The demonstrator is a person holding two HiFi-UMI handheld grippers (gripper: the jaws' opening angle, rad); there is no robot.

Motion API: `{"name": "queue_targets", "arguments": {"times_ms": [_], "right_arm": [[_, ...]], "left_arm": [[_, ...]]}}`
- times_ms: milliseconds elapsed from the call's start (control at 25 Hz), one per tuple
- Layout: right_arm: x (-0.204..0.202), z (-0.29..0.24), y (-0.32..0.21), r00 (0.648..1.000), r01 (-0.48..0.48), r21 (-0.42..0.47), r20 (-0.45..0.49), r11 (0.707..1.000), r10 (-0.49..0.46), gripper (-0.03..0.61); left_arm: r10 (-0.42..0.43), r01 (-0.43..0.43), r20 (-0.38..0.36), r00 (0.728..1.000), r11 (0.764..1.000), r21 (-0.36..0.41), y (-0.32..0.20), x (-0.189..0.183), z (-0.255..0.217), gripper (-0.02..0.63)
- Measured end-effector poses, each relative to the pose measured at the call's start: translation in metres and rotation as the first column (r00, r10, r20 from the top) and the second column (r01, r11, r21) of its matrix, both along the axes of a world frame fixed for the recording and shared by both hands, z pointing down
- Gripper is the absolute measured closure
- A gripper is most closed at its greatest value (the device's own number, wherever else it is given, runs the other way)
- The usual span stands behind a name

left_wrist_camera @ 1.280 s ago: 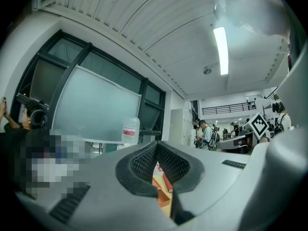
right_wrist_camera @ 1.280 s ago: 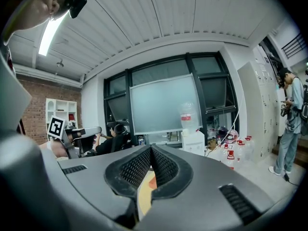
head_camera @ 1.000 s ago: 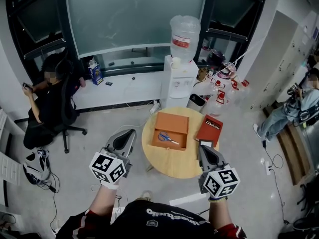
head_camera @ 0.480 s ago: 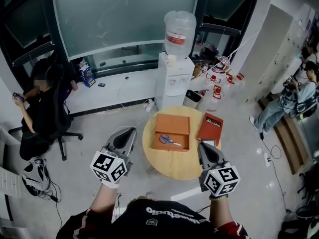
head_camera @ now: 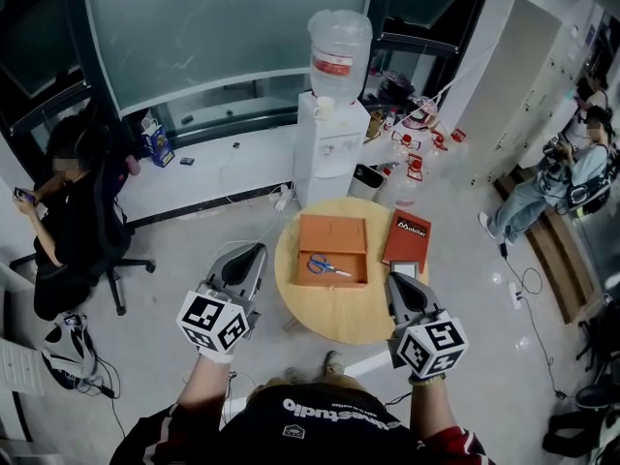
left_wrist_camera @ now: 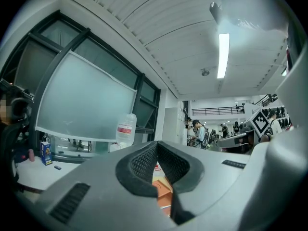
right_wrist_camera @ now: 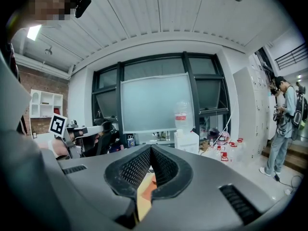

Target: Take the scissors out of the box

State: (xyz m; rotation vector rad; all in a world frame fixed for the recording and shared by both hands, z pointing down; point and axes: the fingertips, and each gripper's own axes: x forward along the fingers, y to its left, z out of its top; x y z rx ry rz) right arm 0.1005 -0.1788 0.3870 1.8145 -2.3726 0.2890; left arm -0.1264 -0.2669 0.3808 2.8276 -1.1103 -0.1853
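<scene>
Blue-handled scissors lie inside an open orange box on a round wooden table. In the head view my left gripper hangs high over the floor left of the table, well short of the box. To the right, my right gripper hovers above the table's right front edge. Both are shut with nothing between the jaws. In the left gripper view the closed left gripper shows a sliver of orange box below its tips. The right gripper in its own view shows the same.
A red-orange lid lies on the table right of the box. A water dispenser and a bin stand behind the table. One person sits on a chair at far left; another person stands at far right.
The view has shifted: the table and box sit slightly lower and nearer, and a shoe shows below the table. Both grippers keep their pose and stay shut.
</scene>
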Motion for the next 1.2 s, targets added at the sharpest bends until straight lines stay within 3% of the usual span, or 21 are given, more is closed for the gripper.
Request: {"name": "queue_targets", "arguments": {"times_ms": [680,1200], "right_arm": [[-0.034,0.007,-0.045,0.994,0.111,0.001,0.001,0.994,-0.111,0.558],[-0.014,0.013,-0.082,0.993,0.114,0.037,0.010,0.993,-0.114,0.551]], "left_arm": [[-0.071,0.070,-0.012,0.997,0.997,-0.021,-0.010,-0.025,0.006,0.597],[-0.065,0.065,0.012,0.998,0.998,-0.006,-0.025,-0.004,0.005,0.597]]}}
